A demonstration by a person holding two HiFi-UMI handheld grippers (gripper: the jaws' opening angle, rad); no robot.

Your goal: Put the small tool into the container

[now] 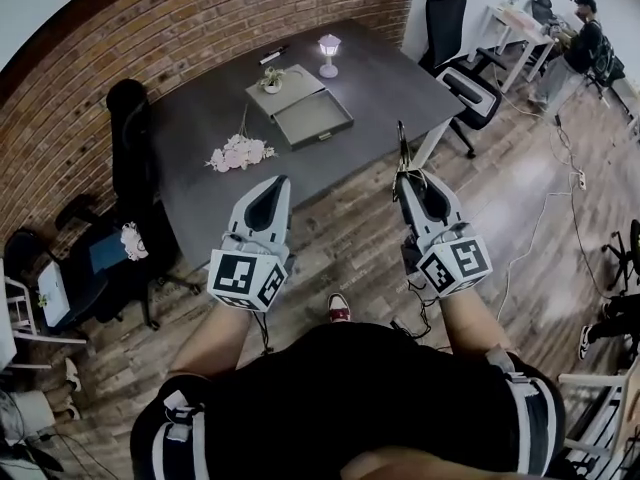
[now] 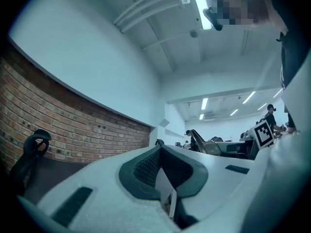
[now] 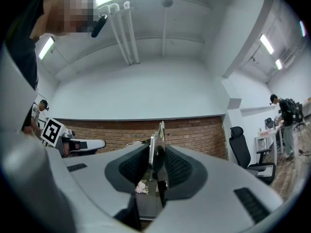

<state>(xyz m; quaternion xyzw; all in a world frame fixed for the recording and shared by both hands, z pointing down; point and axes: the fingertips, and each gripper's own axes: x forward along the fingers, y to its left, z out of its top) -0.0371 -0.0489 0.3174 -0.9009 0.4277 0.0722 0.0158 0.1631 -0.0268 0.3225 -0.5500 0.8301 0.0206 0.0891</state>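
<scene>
1. Right gripper [image 1: 408, 178]: jaws narrow, clamped on the small tool [image 1: 401, 148]. The thin metal piece sticks out well past the tips. Risk: with that long overhang and small pad contact, it pivots or slips on the way over.
2. Left gripper [image 1: 283, 181]: jaws closed together, nothing in them. As it stands it can't steady the container [image 1: 320, 118] if a nudge makes it slide.
3. The container sits open on the table [image 1: 400, 83], at 11 o'clock from the right gripper and well apart from both. The tool is over the floor now, so a drop here lands on the planks, not the table.
4. Clutter round the target: potted plant [image 1: 271, 80] at 10 o'clock of the tray, on what looks like the lid; lamp [image 1: 328, 55] at 12; flowers [image 1: 240, 153] at 8. A sloppy approach could knock one.
5. The tray looks shallow. Letting go from high could bounce the tool out.
</scene>
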